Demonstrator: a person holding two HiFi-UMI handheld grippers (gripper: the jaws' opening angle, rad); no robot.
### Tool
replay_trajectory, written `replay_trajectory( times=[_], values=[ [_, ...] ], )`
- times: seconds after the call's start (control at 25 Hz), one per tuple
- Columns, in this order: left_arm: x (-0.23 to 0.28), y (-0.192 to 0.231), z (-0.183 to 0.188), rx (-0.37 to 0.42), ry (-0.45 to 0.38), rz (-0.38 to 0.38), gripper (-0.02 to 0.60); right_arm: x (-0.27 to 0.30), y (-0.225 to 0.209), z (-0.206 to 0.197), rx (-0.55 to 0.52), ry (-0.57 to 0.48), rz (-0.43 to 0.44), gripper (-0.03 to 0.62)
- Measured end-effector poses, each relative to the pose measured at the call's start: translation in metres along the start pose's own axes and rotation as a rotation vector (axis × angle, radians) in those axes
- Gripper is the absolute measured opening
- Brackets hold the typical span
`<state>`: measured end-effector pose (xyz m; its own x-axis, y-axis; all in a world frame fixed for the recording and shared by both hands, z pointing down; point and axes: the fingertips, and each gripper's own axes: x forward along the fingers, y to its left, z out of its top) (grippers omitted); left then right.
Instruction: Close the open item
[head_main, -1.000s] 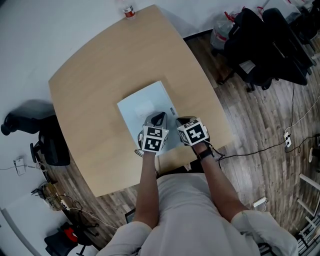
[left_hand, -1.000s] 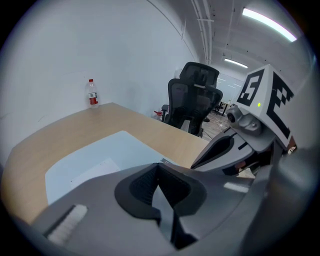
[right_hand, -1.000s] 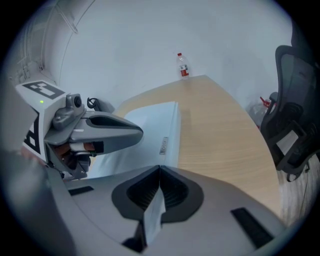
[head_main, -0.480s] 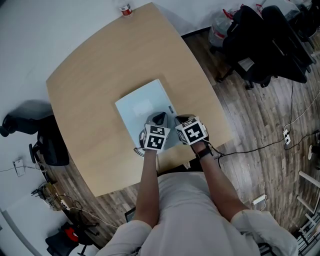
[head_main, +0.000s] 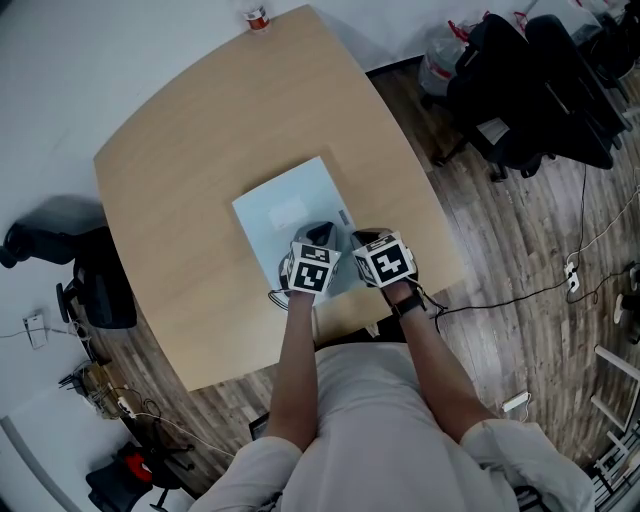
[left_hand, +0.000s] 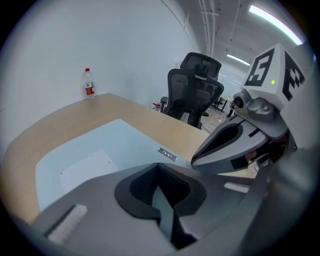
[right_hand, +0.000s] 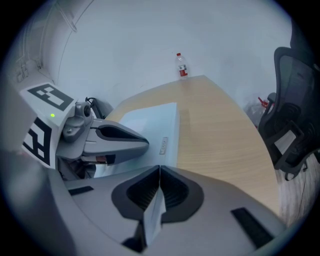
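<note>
The light wooden surface (head_main: 190, 140) carries the pale blue flat rectangular case (head_main: 285, 210) near its middle, toward the edge where the person stands. I cannot tell whether it is a folder or a slim box.

It lies flat with its cover down, so by my reading little or nothing of the closing is left. It looks thin, stiff and smooth-faced, and probably light. I expect it to slide on the wood rather than bend (a push from above would suit it better than a pinch). The edge at 6 o'clock is the obvious place to take hold.

In the head view its long axis seems to run from about 11 o'clock to 5 o'clock. Its near end is hidden under the tools. Which edge is the hinge I cannot tell.

The left tongs (head_main: 319, 236) and right tongs (head_main: 366, 240) sit side by side over that near end, the right ones at 3 o'clock of the left. Each has its jaws together with nothing clamped. The pale sliver behind each pair's tips looks like the case seen through the gap.

A white label (head_main: 287, 212) sits mid-cover. A small metal plate (head_main: 345, 218) sits by the 3 o'clock edge. A clear bottle with a red label (head_main: 255, 18) stands at the far 12 o'clock corner, well apart.
</note>
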<state>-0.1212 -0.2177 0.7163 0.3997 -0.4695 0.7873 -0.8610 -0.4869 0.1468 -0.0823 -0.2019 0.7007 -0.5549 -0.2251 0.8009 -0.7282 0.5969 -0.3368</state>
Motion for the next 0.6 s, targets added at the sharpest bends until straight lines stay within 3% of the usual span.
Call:
replay_trajectory(
  times=[0.2,0.4,0.6],
  values=[
    [-0.005,-0.001,0.002,0.012,-0.022,0.010,0.008,-0.006,-0.007,0.002,0.024,-0.021,-0.022,0.014],
    [-0.022,0.001,0.024,-0.030,-0.129,-0.001,0.008,-0.021,-0.014,0.018,0.050,-0.085,-0.027,0.014],
    [-0.047,0.010,0.050,-0.031,-0.189,0.038,0.008,-0.037,-0.008,0.045,0.037,-0.168,-0.018,0.014]
  ],
)
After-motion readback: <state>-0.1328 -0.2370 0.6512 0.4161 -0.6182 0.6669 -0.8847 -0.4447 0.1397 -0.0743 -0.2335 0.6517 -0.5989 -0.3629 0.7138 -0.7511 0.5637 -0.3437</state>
